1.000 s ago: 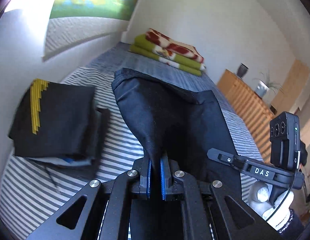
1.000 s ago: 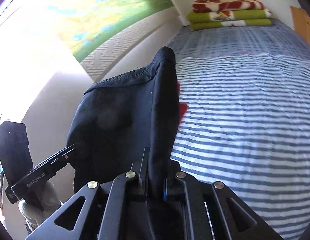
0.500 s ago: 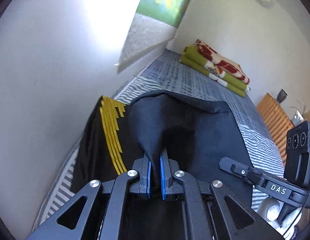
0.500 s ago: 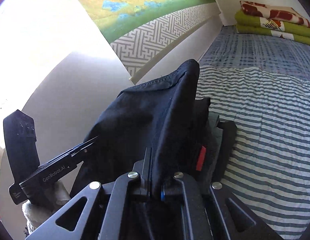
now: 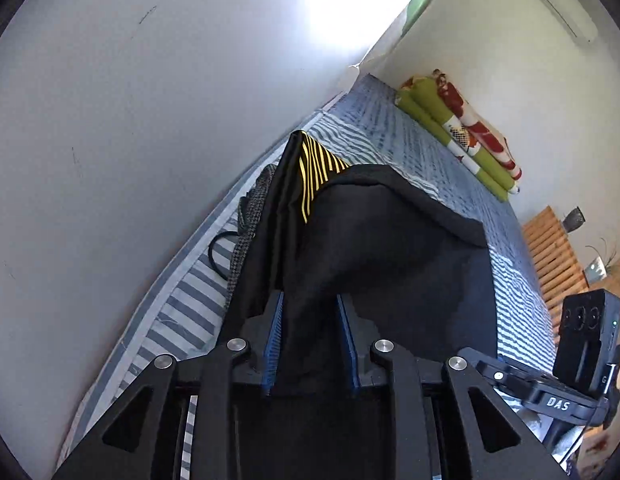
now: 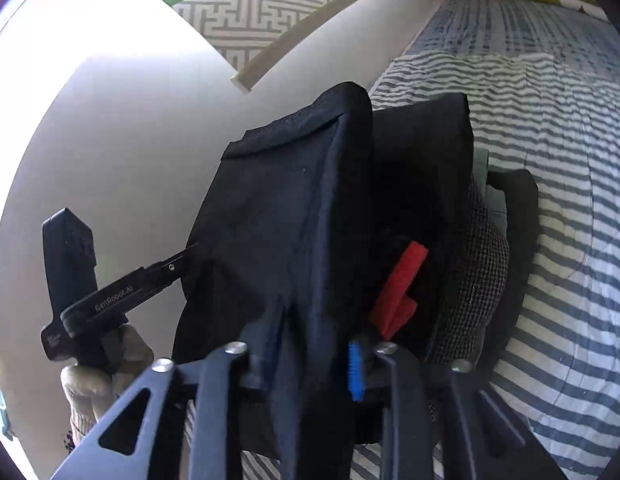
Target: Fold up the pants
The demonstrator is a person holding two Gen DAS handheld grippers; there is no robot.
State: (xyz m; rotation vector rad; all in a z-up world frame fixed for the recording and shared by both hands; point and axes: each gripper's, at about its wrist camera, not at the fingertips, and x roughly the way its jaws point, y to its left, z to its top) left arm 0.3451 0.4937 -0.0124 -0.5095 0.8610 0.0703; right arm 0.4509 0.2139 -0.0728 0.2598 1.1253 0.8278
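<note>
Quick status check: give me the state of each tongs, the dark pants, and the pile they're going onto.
Left tongs: jaws just opened, fabric loose between them.
Right tongs: jaws just opened, fabric still between them.
Dark pants: folded, draped over the pile.
Pile of folded clothes: stacked on the striped bed by the wall.
</note>
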